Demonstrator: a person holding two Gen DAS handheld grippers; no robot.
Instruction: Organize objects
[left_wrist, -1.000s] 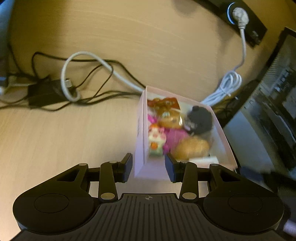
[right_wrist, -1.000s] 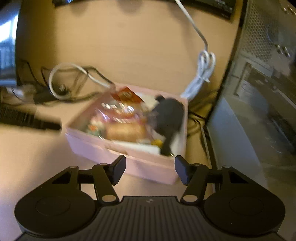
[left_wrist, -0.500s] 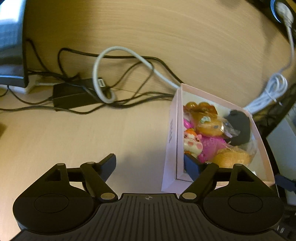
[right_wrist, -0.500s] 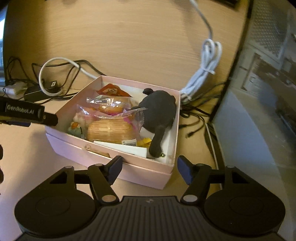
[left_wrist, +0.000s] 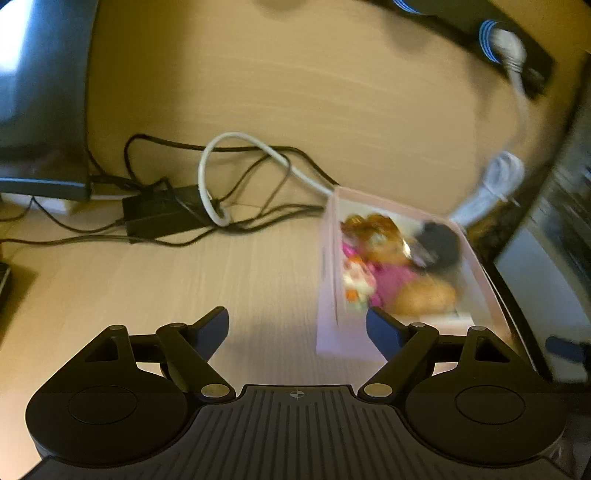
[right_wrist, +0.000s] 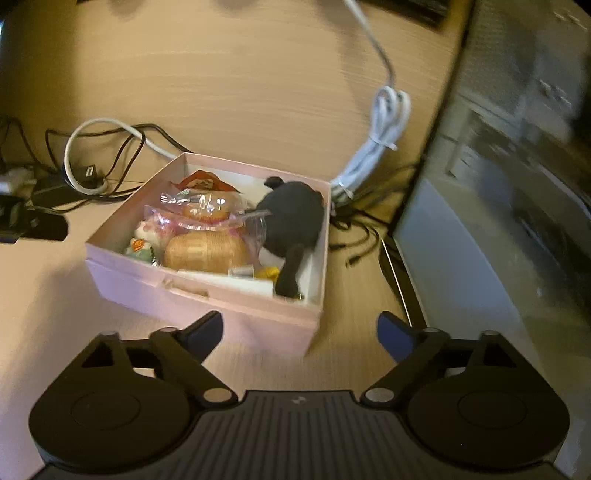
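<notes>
Pale wood-grain tabletop (right_wrist: 258, 85) carries a shallow pink cardboard box (right_wrist: 207, 291) near its right edge, just beside a dark computer case (right_wrist: 517, 184) standing off that edge. Inside the box lie a black plush toy (right_wrist: 291, 221) against the right wall, a wrapped golden bread roll (right_wrist: 205, 253) at the front, a clear packet with an orange pastry (right_wrist: 203, 208) behind it, and a small white cartoon figurine (right_wrist: 144, 240) in the left corner; in the left wrist view all of this is smeared by motion blur, the box (left_wrist: 336, 332) included. A white looped cable (left_wrist: 221, 173) and a black power adapter (left_wrist: 159, 214) lie toward the back of the tabletop, left of the box, and a bundled white cord (right_wrist: 380, 147) sits behind the box's far right corner. The left gripper (left_wrist: 297, 328) has its fingers spread wide with nothing pinched; compared with a second ago, when they sat narrow around the box's near-left corner, the right finger now overlaps the box's front wall while the left one hangs over bare wood. The right gripper (right_wrist: 301, 332) is opening, far wider than a second ago, its fingers apart in front of the box's near-right corner, holding nothing.
</notes>
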